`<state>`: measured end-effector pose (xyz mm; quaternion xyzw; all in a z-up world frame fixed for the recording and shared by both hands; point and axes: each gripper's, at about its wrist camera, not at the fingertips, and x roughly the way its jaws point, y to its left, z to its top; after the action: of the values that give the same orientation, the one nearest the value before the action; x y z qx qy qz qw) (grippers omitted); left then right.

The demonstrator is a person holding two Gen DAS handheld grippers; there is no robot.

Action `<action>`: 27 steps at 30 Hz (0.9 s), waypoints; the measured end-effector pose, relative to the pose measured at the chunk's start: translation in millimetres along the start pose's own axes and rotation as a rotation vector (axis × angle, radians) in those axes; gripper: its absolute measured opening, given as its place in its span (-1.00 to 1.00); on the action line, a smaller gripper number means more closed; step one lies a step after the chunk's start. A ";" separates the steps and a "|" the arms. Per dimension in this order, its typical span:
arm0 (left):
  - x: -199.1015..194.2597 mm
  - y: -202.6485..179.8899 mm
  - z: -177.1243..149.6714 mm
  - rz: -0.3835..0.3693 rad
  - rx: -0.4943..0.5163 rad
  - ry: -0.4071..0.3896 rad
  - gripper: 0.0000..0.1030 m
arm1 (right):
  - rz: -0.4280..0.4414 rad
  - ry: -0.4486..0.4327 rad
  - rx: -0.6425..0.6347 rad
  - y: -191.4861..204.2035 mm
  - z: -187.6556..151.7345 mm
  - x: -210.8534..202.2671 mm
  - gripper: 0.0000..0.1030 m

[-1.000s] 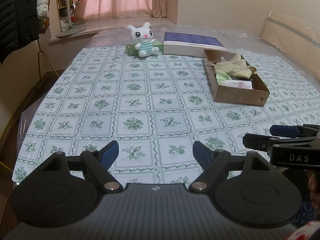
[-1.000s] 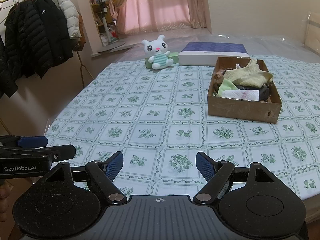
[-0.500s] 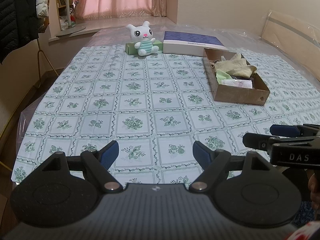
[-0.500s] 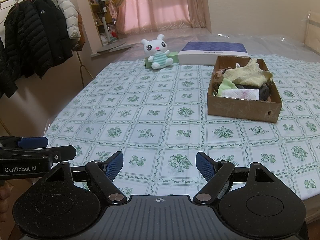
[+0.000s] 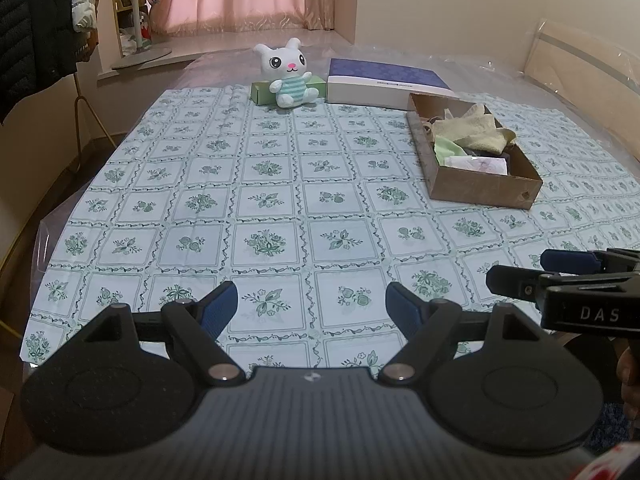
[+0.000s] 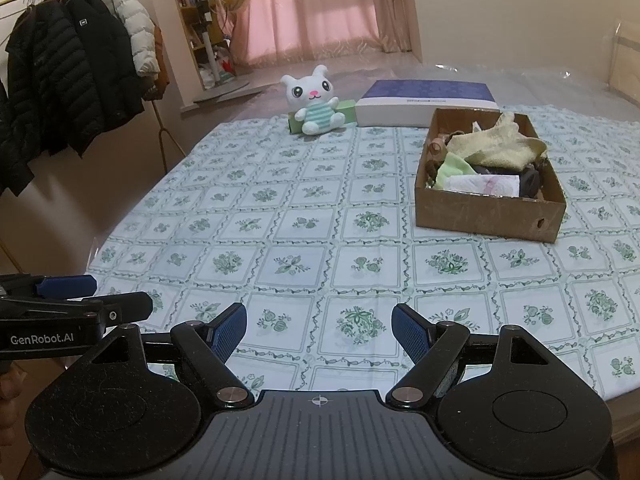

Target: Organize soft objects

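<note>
Left wrist view, left to right: left gripper hangs over the near edge of the tablecloth, fingers spread wide, nothing between them. Far side: plush rabbit sits upright, leaning on a green box, with a blue-topped flat box just beside it to the right. Right of centre, the cardboard box holds the soft stuff: a yellow cloth on top, a pale green piece, a dark piece and a white printed one under it (contents partly hidden by the wall). At the far right edge the right gripper shows side-on.

Right wrist view: right gripper is also spread wide and empty, level with the left, both well apart from the box.

Judgement: both tools are parked at the near edge, aimed at the box. The cloths piled inside fit either a sorted-into-box result or a load waiting to come out; can't tell which.

Versus the earlier frames: nothing on the table has shifted, jaw gaps are the same, and both views are essentially unchanged, so the hands hold steady.
</note>
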<state>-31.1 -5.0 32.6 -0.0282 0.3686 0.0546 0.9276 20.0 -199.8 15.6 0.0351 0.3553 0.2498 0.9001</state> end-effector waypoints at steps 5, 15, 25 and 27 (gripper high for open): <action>3.2 0.5 -0.8 0.001 -0.002 0.006 0.55 | 0.000 0.004 0.002 -1.0 -0.8 2.5 0.54; 6.9 1.6 0.8 -0.001 -0.003 0.013 0.55 | -0.001 0.012 0.007 -1.5 -0.5 5.8 0.54; 13.5 2.5 2.3 -0.001 -0.004 0.024 0.55 | -0.001 0.026 0.015 -4.8 0.9 11.7 0.54; 15.9 3.0 2.8 -0.002 -0.004 0.028 0.55 | -0.002 0.029 0.017 -5.1 1.8 13.4 0.54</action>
<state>-18.1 -0.4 23.6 -0.0314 0.3813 0.0542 0.9223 31.7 -197.7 7.4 0.0390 0.3703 0.2465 0.8948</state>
